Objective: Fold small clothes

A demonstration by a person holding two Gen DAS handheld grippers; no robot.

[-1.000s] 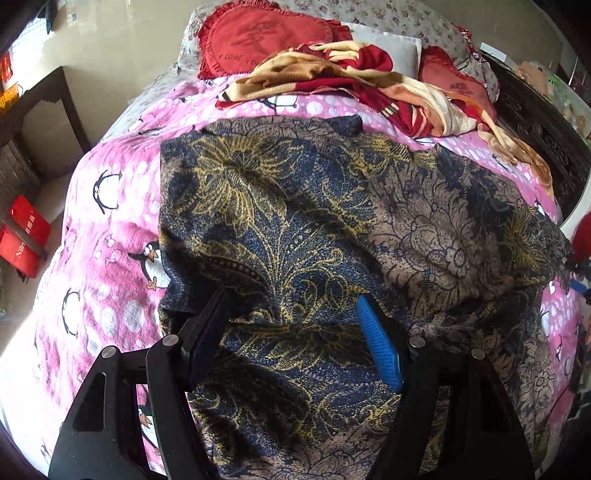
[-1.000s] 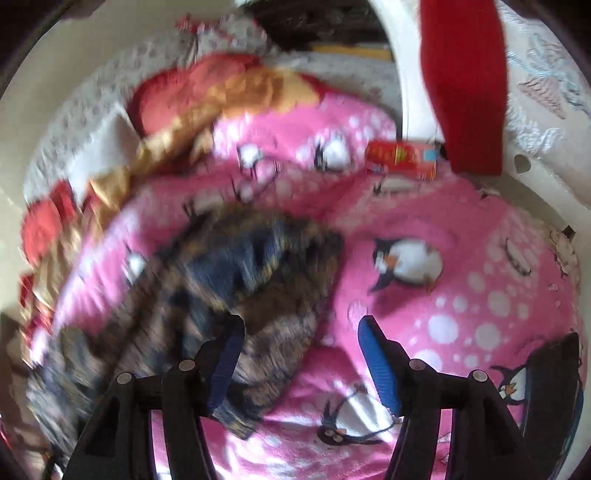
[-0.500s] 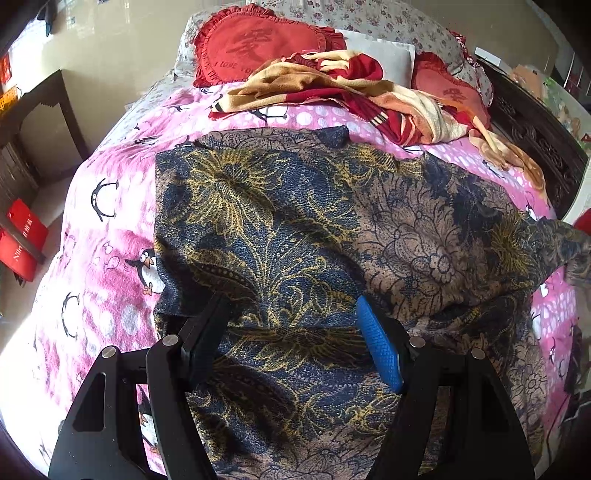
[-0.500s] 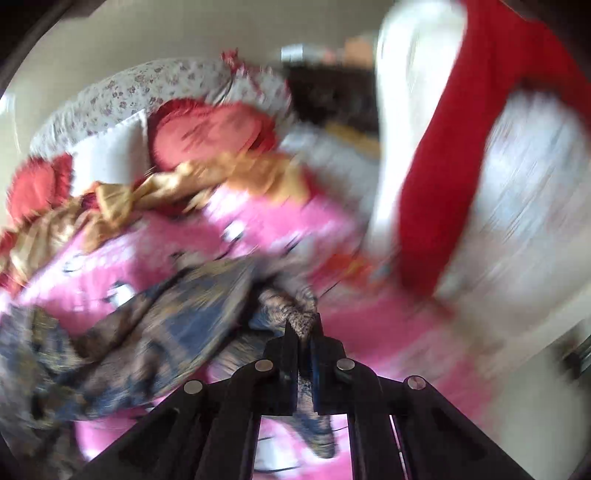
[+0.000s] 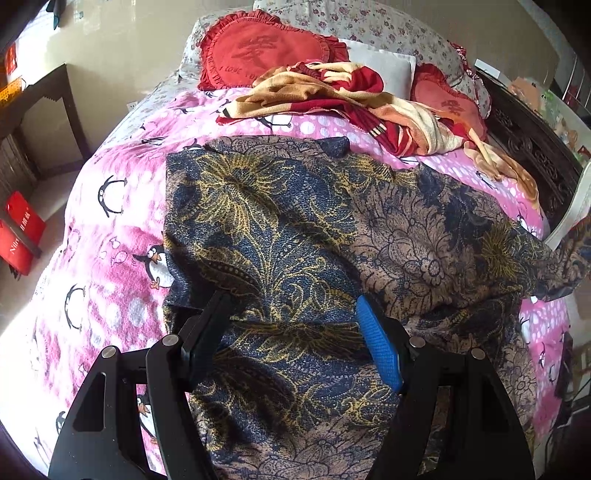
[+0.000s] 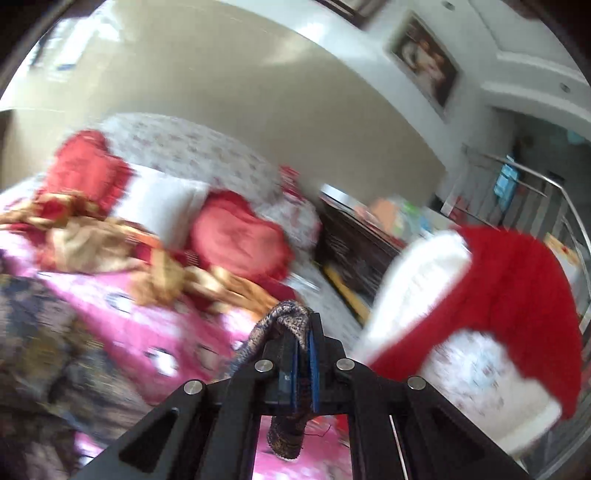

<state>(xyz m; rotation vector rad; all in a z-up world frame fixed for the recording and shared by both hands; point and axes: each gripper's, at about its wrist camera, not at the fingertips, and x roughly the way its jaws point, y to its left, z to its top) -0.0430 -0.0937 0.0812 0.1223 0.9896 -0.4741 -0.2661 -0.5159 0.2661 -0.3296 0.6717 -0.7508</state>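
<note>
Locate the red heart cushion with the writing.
Left wrist view, top centre: the cushion lies at the bed's head, against the floral pillow, just behind the striped blanket.

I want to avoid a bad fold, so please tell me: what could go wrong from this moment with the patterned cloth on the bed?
1. The right tongs pinch only a narrow edge of the dark blue and gold paisley-patterned garment; it may slip out during lifting.
2. The left tongs stand open above the garment, not holding it, so the whole cloth may drag across the pink penguin-print fleece blanket and wrinkle.
3. The red and tan crumpled blanket lies close behind; the lifted edge could catch it.
</note>
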